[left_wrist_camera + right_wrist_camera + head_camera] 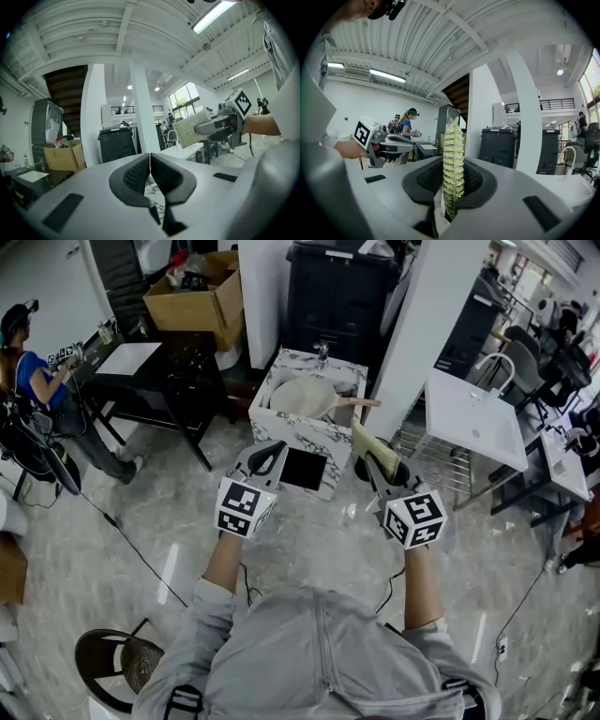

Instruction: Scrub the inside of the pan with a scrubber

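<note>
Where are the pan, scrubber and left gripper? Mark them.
pan [302,397], head view, its pale inside.
scrubber [453,164], right gripper view, its near edge.
left gripper [149,160], left gripper view, where closed jaws meet.

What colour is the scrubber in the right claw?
The scrubber is yellow-green with silvery threads; see right gripper view.

The scrubber [453,140] is yellow-green with a silvery weave — the pan [302,397] cream, tan-handled. The stand [279,430] is white, grey-veined marble; the left gripper [149,158] and right gripper [378,465] are grey, with black-and-white marker cubes.
</note>
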A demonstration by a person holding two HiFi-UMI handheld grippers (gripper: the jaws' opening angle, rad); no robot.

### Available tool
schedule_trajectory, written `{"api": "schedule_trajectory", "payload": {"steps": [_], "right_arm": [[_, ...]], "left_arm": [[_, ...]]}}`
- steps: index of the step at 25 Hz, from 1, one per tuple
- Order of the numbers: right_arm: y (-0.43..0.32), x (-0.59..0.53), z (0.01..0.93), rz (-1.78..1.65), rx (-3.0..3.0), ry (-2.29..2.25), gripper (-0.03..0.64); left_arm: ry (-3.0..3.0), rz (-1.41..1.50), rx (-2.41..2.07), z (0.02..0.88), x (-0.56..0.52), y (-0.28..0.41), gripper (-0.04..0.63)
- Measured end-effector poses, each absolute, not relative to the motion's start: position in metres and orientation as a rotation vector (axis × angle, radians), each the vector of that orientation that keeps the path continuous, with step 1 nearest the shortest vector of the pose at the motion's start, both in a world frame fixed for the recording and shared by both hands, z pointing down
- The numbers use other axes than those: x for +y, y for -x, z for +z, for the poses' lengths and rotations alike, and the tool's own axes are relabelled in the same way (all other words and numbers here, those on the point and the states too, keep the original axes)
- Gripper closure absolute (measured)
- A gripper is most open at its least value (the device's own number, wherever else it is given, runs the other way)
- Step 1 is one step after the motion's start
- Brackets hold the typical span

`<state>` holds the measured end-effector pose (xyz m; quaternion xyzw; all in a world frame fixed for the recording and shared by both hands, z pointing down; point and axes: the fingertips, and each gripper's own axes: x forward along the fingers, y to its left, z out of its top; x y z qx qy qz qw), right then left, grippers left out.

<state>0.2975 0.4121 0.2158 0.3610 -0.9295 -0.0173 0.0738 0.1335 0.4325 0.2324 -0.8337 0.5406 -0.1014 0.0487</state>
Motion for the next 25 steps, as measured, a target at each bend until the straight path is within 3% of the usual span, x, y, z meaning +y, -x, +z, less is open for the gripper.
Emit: {"api": "schedule_trajectory", "payload": {"steps": [13,25], "right_arm": [[-0.253,0.406,0.226,0.019,-2.785,-1.148,0.531],[-0.228,0.291,0.226,-0.001,-2.825,-1.127,0.531]], "left_arm": [[2.561,-0.351,1.628,0.244,0.426,-0.079,0.571],[2.527,-0.349,1.680,0.250,0.323,-0.055,0.571]]}}
